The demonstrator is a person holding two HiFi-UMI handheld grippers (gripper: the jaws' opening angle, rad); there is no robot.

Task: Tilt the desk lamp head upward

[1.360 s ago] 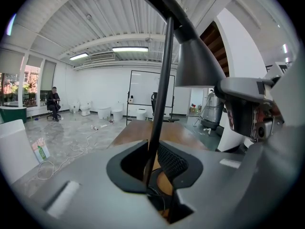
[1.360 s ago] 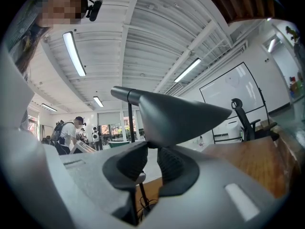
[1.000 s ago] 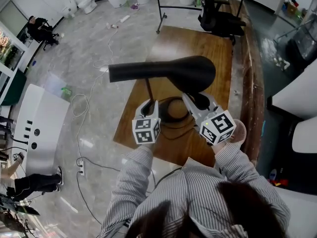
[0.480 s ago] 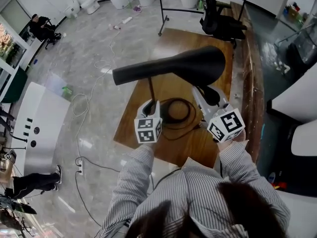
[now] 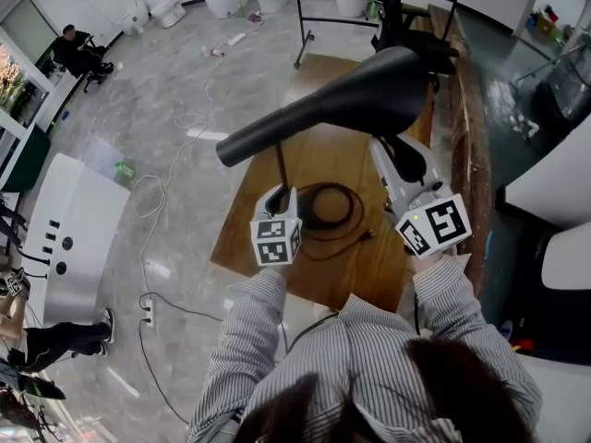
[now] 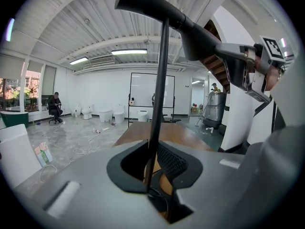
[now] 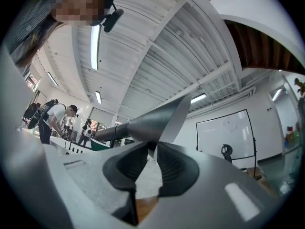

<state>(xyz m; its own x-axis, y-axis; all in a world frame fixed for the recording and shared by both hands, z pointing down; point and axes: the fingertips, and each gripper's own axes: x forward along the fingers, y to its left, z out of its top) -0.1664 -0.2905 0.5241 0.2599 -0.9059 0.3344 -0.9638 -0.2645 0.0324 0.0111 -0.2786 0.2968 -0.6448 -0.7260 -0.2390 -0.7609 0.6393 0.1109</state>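
The black desk lamp head slants over the wooden table, wide end raised at the right, narrow end low at the left. Its thin stem runs down to a base hidden behind my left gripper, which is shut on the stem. My right gripper reaches up from below and is shut on the rim of the lamp head. In the left gripper view the head hangs overhead, with the right gripper at its wide end.
A black cable coil lies on the table around the lamp base. An office chair and a metal frame stand beyond the table. A wooden ledge runs along the right. Cords trail over the floor at the left.
The right gripper has risen and moved right with the lamp head's wide end, so the head tilts upward more steeply. The left gripper has stayed on the stem.
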